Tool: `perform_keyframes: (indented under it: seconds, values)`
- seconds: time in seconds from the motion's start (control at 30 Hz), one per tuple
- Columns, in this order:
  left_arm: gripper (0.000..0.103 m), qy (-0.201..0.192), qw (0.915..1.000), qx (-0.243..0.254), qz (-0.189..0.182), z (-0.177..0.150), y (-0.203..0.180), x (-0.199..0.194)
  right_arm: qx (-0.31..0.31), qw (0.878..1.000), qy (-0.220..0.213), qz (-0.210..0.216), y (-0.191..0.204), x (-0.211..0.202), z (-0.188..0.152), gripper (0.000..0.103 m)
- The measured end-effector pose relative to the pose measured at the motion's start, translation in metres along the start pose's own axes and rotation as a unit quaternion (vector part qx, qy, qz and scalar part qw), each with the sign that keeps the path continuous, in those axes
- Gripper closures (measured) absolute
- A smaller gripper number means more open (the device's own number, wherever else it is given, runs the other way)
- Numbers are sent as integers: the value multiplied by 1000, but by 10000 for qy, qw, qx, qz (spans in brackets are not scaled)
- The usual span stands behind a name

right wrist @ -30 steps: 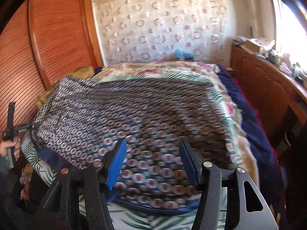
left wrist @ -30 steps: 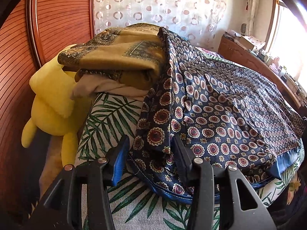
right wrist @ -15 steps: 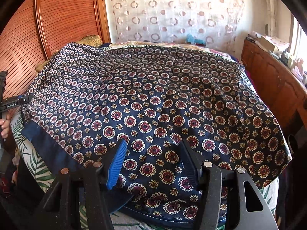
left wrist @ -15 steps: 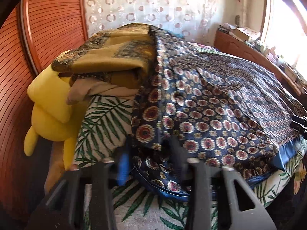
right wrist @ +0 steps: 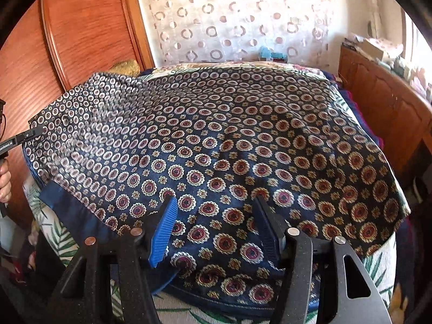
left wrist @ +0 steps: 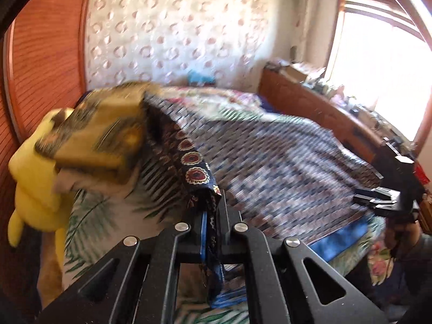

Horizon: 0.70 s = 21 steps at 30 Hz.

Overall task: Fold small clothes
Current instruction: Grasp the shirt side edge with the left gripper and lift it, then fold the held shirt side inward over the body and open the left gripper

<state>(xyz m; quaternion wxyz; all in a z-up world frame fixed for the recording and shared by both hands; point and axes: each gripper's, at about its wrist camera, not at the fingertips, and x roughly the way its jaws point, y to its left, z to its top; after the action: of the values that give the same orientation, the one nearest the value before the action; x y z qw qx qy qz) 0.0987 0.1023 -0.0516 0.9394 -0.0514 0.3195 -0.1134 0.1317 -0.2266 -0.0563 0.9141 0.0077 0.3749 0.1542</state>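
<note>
A navy cloth with red and cream medallions (right wrist: 229, 140) lies spread over the bed. My left gripper (left wrist: 209, 216) is shut on the cloth's left corner (left wrist: 195, 174) and holds it lifted off the bed; the view is blurred by motion. My right gripper (right wrist: 216, 216) is open, its blue-padded fingers (right wrist: 164, 229) resting above the cloth's near edge with the fabric between them. The left gripper also shows at the left edge of the right wrist view (right wrist: 19, 139). The right gripper shows at the right of the left wrist view (left wrist: 388, 199).
A folded mustard patterned cloth (left wrist: 102, 135) sits on a yellow plush toy (left wrist: 35, 183) at the bed's left. The bed has a leaf-print cover (right wrist: 378, 264). A wooden wardrobe (right wrist: 81, 40) stands left, a wooden dresser (right wrist: 383, 102) right, a curtain (right wrist: 237, 19) behind.
My left gripper closed on the cloth's left corner and lifted it upward. The right gripper stayed open and settled closer over the cloth's near edge.
</note>
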Motion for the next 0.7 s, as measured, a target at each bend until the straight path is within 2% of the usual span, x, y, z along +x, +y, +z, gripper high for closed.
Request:
perform_keyframes:
  seconds: [0.4,0.7]
  values:
    - [98,-197,9951,643,-728,51,-93,21,175,9990,-385,-114,-26,-41,-13,43]
    - [98,-147,9807,1285,-1468,76,-185,45,237,9976,-593,-275,-36,-71,-39,43]
